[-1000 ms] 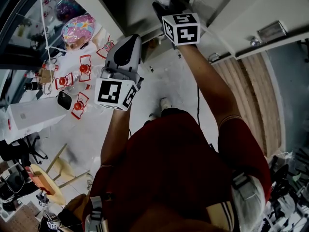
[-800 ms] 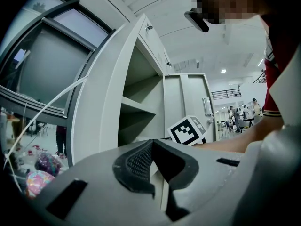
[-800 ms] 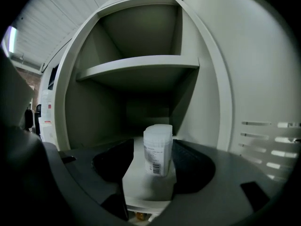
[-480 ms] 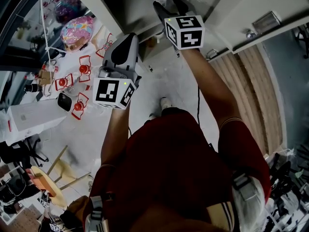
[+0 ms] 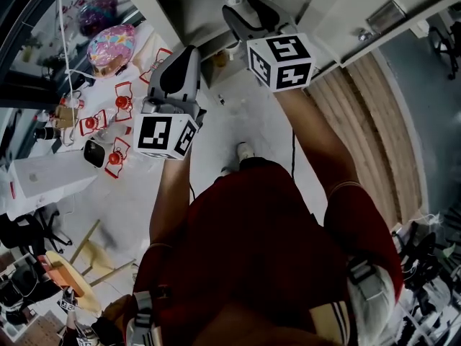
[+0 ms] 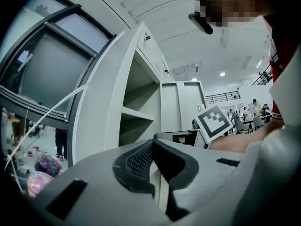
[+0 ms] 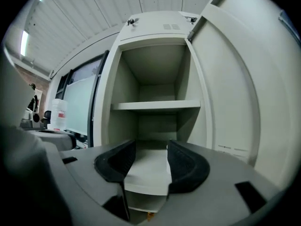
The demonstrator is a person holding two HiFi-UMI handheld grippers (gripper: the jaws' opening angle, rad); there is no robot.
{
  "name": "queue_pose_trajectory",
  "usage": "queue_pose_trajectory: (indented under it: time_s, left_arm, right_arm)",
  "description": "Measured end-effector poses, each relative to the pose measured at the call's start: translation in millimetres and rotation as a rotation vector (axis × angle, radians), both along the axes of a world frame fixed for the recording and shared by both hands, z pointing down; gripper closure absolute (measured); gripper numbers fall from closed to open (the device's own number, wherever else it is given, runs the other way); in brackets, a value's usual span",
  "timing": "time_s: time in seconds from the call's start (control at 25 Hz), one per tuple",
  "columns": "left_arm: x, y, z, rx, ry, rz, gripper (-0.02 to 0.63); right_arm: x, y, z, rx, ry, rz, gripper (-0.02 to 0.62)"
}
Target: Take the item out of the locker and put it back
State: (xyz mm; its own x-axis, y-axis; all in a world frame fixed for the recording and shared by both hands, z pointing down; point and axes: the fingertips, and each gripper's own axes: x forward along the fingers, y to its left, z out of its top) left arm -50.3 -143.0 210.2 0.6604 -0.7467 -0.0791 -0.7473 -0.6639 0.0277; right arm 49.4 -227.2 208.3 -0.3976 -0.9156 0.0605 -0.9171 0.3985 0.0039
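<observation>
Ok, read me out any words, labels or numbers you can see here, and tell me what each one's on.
Nothing here can be read as text.
White bottle, red label: too small to read.
Locker door, faint line of print low down: too small to read.
Marker cubes: black-and-white square patterns, no letters or numbers.

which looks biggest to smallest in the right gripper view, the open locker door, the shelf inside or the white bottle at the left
1. open locker door, largest, though it is also nearest the camera
2. shelf
3. white bottle, clearly the smallest
</observation>
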Motion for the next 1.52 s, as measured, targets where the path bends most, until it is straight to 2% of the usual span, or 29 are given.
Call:
queue_pose_trajectory:
  time_s: [0.32,0.68,1.2,1.52]
  left_arm:
    - [-7,16,-8,0.016,0.011,0.005,0.600]
    - [-20,34,-16,0.032,0.017,0.001,0.600]
    - [-38,55,-14,0.033,0.002,0.001,0.600]
    - [-44,68,-10,0.040,-0.014,0.006,0.600]
  right_arm:
    - [-21,43,-20,0.048,-0.004,-0.044,0.464]
    - [-38,82,-23,0.060,-0.010,-0.067,0.541]
    - [-65,125,-20,0.107,0.007,-0.113,0.595]
    - [-73,150,-19,0.134,-0.021,-0.148,0.598]
